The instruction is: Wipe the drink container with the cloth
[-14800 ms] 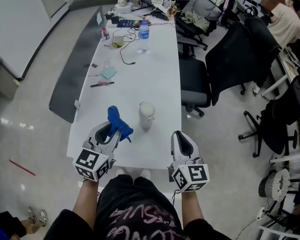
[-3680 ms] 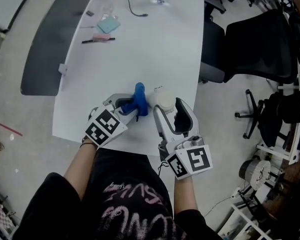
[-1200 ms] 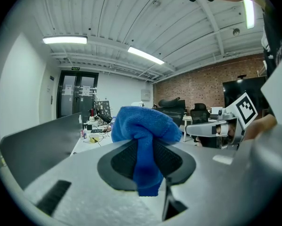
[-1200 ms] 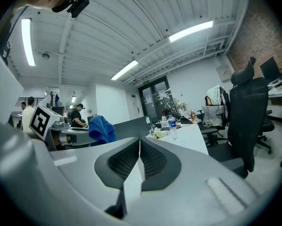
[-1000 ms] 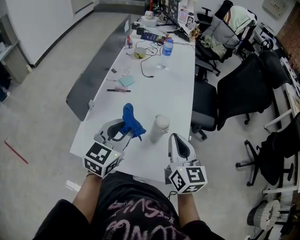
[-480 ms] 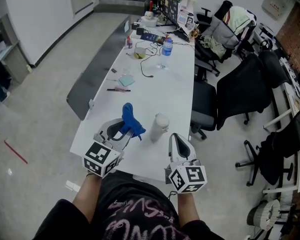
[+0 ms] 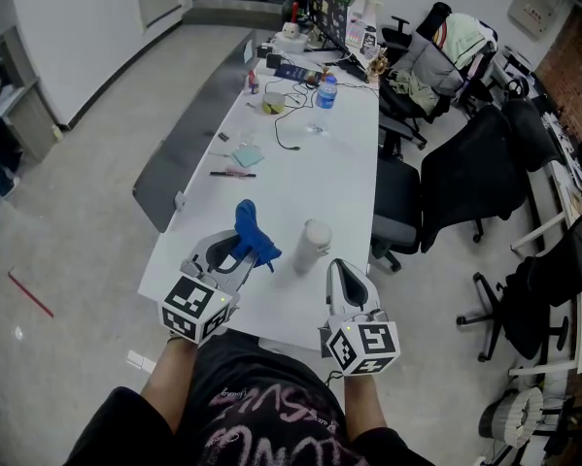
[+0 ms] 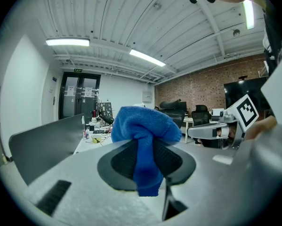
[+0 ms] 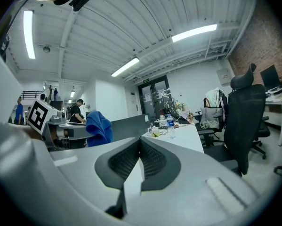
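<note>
The person holds both grippers over the near end of a long white surface (image 7: 310,178). The left gripper (image 7: 234,256) has its fingers clamped on a blue cloth (image 7: 253,238); in the left gripper view the cloth bunches out above the pads and a short tail hangs below them. The right gripper (image 7: 341,270) has its fingers closed together with nothing between them, as the right gripper view shows plainly; it hovers at the near edge of the surface.

The drink container (image 7: 315,245), white and upright, stands on the surface just ahead of the right gripper and to the right of the cloth; a strip of bare surface separates it from the cloth, and neither gripper touches it.

Farther along the surface lie a pen (image 7: 234,174) and a teal pad (image 7: 246,156); beyond them stands a water bottle (image 7: 325,91) among cables and clutter. Black office chairs (image 7: 465,178) stand on the floor along the right side of the surface.
</note>
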### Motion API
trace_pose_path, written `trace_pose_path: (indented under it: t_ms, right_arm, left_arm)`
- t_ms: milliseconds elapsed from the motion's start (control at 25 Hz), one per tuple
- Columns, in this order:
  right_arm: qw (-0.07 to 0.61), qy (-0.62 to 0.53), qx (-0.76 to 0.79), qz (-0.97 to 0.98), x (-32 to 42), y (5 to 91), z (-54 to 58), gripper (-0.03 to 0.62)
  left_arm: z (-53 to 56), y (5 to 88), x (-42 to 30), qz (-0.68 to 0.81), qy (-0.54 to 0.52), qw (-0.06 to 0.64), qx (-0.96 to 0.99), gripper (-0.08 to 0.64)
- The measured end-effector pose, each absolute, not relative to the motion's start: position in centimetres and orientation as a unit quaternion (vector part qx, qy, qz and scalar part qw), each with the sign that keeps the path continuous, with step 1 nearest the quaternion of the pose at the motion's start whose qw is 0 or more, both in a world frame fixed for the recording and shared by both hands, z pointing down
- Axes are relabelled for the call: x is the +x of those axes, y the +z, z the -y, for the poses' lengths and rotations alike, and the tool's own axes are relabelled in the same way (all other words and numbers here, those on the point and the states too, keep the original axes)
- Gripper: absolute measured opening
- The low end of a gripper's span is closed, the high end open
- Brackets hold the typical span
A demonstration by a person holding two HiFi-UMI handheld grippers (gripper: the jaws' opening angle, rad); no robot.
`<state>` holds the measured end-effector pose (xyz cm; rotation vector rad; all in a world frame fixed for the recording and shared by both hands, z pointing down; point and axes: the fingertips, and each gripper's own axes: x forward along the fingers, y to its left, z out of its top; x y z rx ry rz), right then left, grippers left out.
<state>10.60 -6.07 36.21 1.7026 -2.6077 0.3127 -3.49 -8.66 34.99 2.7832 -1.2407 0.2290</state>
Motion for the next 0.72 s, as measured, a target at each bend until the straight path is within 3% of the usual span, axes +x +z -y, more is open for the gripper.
trace_pose_path:
  t_ms: [720]
  right_arm:
    - [0.008,0.1,0.543,0.834,9.6,36.6,4.9,0.009]
  left_arm:
    - [7.6,35.7,-4.8,0.412,0.081,0.043,0.907,0.089]
